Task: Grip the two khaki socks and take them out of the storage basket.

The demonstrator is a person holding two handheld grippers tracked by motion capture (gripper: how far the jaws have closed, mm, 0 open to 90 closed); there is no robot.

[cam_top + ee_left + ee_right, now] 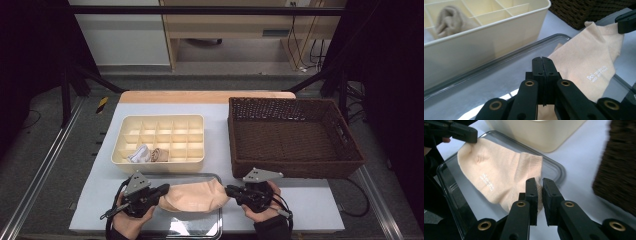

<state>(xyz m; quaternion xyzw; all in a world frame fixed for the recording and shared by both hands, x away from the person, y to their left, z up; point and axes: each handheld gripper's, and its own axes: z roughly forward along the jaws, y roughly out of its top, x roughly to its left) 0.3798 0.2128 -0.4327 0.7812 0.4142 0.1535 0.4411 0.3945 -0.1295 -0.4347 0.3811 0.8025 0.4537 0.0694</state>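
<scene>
A beige ankle sock (195,197) hangs stretched between my two grippers just above a shiny tray (200,226) at the table's front edge. My left gripper (165,190) is shut on the sock's toe end. In the left gripper view the jaws (543,61) are pressed together, and the sock (586,62) runs away to the right. My right gripper (229,190) is shut on the cuff. In the right gripper view its jaws (538,183) pinch the ribbed cuff edge of the sock (496,170). Farther off, the left gripper (465,132) holds the other end.
A cream divided box (165,122) stands behind the tray. It holds a rolled white sock (137,154) and a rolled beige sock (159,155) in its front cells. A dark wicker basket (295,172) stands at the right. Bare white tabletop lies in front of the basket.
</scene>
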